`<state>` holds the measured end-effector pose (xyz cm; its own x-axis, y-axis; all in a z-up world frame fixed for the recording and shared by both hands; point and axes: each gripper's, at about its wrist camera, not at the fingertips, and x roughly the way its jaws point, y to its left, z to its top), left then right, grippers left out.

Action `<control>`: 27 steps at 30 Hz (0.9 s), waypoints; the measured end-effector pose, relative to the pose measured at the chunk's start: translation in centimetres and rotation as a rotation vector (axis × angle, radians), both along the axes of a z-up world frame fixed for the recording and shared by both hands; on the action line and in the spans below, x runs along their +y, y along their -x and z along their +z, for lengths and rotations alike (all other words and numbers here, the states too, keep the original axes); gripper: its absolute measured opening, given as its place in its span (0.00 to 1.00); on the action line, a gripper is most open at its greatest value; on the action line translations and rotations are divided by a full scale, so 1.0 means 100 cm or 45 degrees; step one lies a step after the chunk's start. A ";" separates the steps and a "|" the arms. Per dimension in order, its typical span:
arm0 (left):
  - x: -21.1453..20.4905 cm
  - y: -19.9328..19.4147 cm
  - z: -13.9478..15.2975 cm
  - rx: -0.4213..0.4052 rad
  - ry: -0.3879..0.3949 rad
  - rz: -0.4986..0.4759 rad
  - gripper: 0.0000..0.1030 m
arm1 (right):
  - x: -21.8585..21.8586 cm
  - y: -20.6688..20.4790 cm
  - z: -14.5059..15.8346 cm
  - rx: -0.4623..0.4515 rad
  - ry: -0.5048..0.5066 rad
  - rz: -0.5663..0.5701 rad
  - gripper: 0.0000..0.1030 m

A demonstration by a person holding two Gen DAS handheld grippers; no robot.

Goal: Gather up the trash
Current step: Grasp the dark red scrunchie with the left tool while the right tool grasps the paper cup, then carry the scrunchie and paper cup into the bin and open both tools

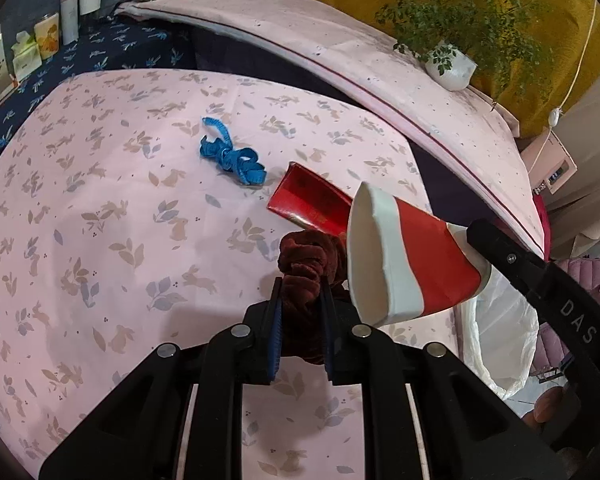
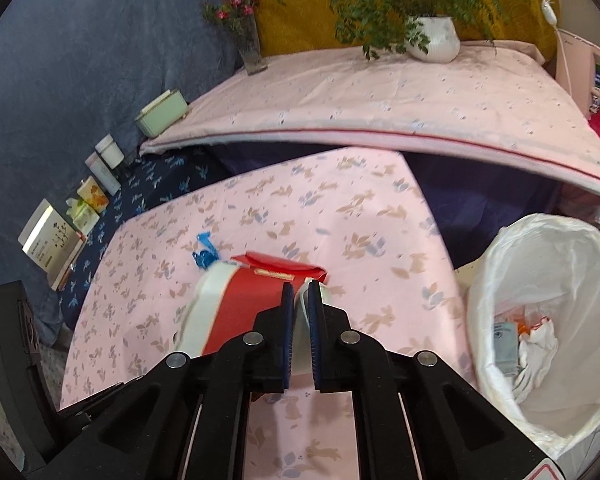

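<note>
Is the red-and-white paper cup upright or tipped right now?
Tipped: the red-and-white paper cup lies sideways off the table, its open mouth facing left, its base pinched in the right gripper.

I see a pink tabletop (image 1: 100,200) printed with tan rabbits and grey-blue leaves. On it lie a bright blue ribbon (image 1: 232,156) and a glossy red box (image 1: 308,200). My left tongs (image 1: 298,300), black with blue pads, pinch a dark maroon velvet scrunchie (image 1: 308,264). My right tongs (image 2: 299,300), the same black and blue, clamp a red paper cup (image 2: 240,308) with white bands. The bin bag (image 2: 540,264) is white. Behind stand a mustard-yellow cloth (image 2: 300,20) and a navy cloth (image 2: 160,184) with blue sprigs.
</note>
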<state>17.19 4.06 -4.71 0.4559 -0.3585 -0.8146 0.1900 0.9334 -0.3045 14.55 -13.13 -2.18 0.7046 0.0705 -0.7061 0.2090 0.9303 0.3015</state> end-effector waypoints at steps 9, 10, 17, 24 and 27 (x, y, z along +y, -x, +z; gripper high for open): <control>-0.031 0.022 0.034 -0.084 0.012 -0.061 0.15 | -0.030 0.028 0.022 -0.068 0.013 -0.046 0.03; -0.035 0.024 0.036 -0.089 0.012 -0.066 0.15 | -0.032 0.030 0.023 -0.071 0.015 -0.048 0.02; -0.050 0.032 0.032 -0.078 -0.002 -0.090 0.15 | -0.049 0.040 0.015 -0.051 0.021 -0.065 0.02; -0.064 0.034 0.032 -0.077 -0.009 -0.127 0.15 | -0.065 0.047 0.020 -0.075 0.017 -0.104 0.02; -0.077 0.033 0.037 -0.087 -0.007 -0.156 0.15 | -0.077 0.050 0.025 -0.091 0.034 -0.138 0.02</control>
<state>13.87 -3.60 -1.04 0.4635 -0.4104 -0.7853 0.3231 0.9035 -0.2814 9.50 -20.81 0.32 0.7554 -0.0266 -0.6547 0.2874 0.9113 0.2947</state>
